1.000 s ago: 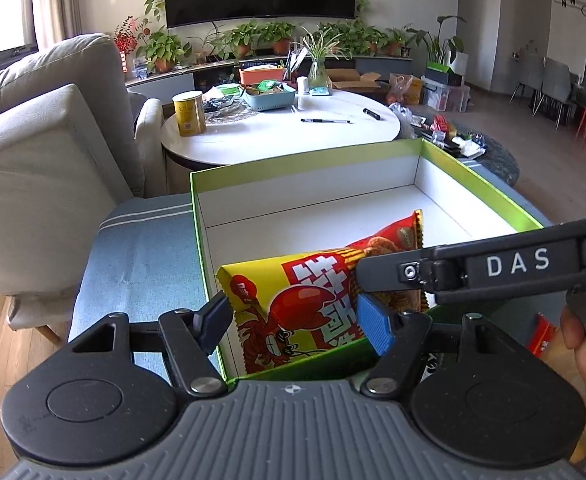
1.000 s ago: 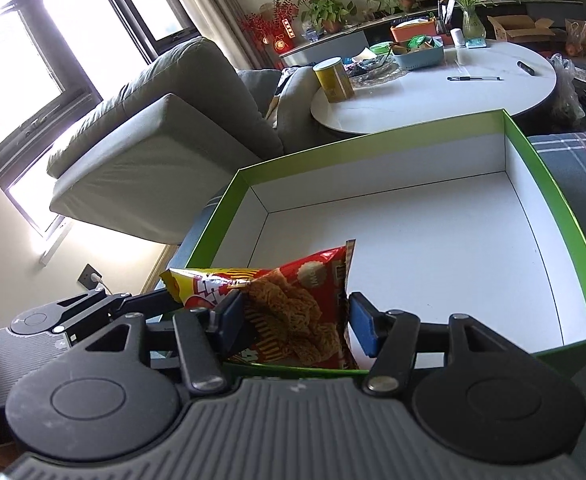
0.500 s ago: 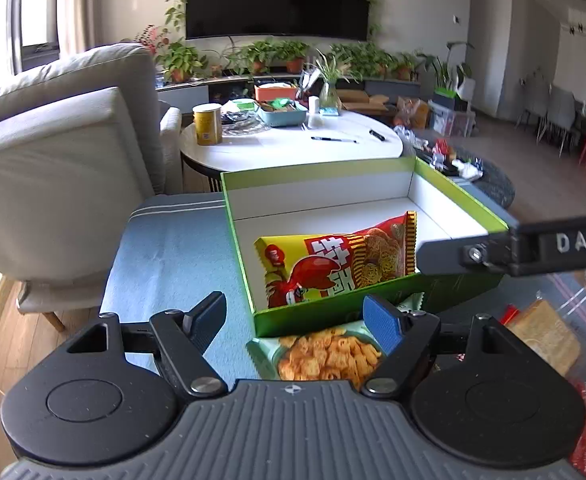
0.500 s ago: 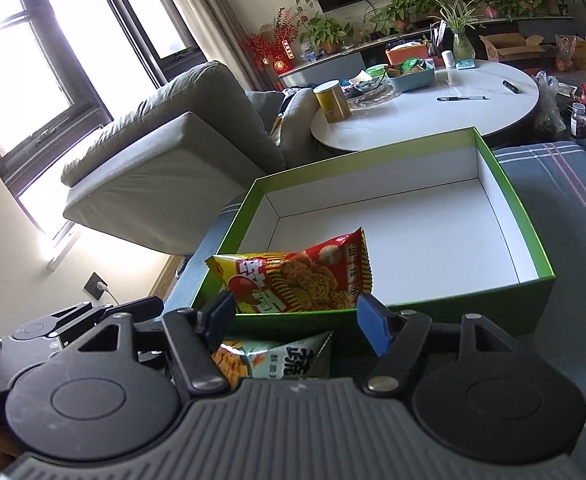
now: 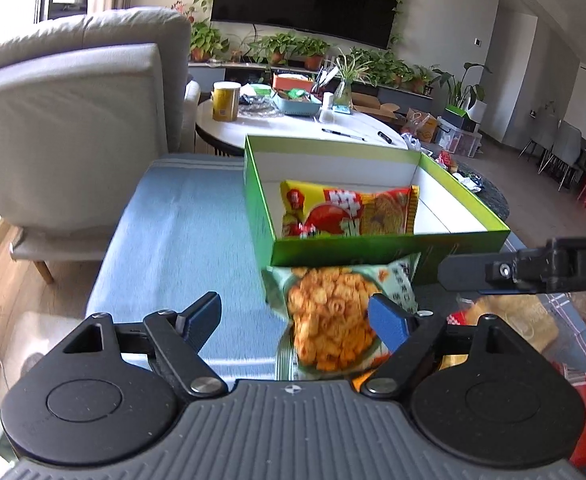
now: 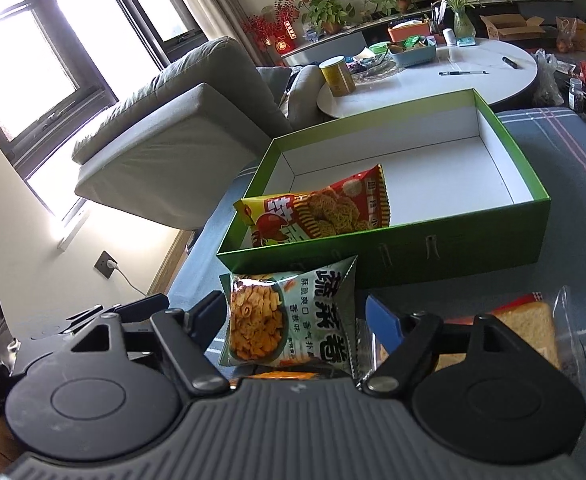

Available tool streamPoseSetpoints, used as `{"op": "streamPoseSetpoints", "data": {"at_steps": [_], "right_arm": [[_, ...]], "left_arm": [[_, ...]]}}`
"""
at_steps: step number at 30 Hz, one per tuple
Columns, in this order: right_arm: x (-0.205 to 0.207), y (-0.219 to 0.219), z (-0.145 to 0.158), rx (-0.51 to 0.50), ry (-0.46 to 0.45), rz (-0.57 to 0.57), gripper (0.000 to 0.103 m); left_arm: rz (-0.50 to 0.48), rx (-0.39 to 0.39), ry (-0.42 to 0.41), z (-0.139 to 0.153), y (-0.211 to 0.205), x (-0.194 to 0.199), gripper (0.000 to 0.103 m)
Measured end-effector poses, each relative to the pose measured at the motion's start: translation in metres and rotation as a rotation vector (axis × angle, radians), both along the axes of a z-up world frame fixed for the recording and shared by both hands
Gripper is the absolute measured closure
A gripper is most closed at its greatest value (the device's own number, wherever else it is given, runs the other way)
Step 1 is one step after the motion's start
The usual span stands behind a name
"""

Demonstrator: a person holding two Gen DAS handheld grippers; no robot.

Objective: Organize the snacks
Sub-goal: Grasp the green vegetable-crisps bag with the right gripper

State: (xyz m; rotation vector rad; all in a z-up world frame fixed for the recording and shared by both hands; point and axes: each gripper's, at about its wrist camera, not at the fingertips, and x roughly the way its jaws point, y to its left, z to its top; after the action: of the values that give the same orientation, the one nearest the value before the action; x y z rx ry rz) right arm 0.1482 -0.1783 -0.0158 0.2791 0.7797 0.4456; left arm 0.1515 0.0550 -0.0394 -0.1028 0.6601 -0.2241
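Observation:
A green box with a white inside stands on the blue cloth. A red and yellow noodle snack bag leans in its near left corner. A pale green chip bag lies on the cloth just in front of the box. My left gripper is open and empty over the chip bag. My right gripper is open and empty, its fingers on either side of the same bag. The right gripper's finger shows at the right of the left wrist view.
A bagged slice of bread and a red packet lie right of the chip bag. A grey sofa stands at the left. A white round table with a yellow can and clutter stands behind the box.
Both grippers have pulled back from the box, leaving the noodle bag inside it. The chip bag and bread have come into view below them.

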Motion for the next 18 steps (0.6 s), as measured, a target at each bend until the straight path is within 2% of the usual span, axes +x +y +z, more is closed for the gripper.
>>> {"op": "streamPoseSetpoints", "data": {"at_steps": [15,18], "right_arm": [[0.010,0.023,-0.019,0.008,0.092,0.046,0.025],[0.016,0.030,-0.025,-0.051,0.120,0.029,0.025]], "left_arm": [[-0.027,-0.006,0.071,-0.027,-0.003,0.008,0.024],[-0.035,-0.005,0.077,-0.030,-0.006,0.011,0.024]]}}
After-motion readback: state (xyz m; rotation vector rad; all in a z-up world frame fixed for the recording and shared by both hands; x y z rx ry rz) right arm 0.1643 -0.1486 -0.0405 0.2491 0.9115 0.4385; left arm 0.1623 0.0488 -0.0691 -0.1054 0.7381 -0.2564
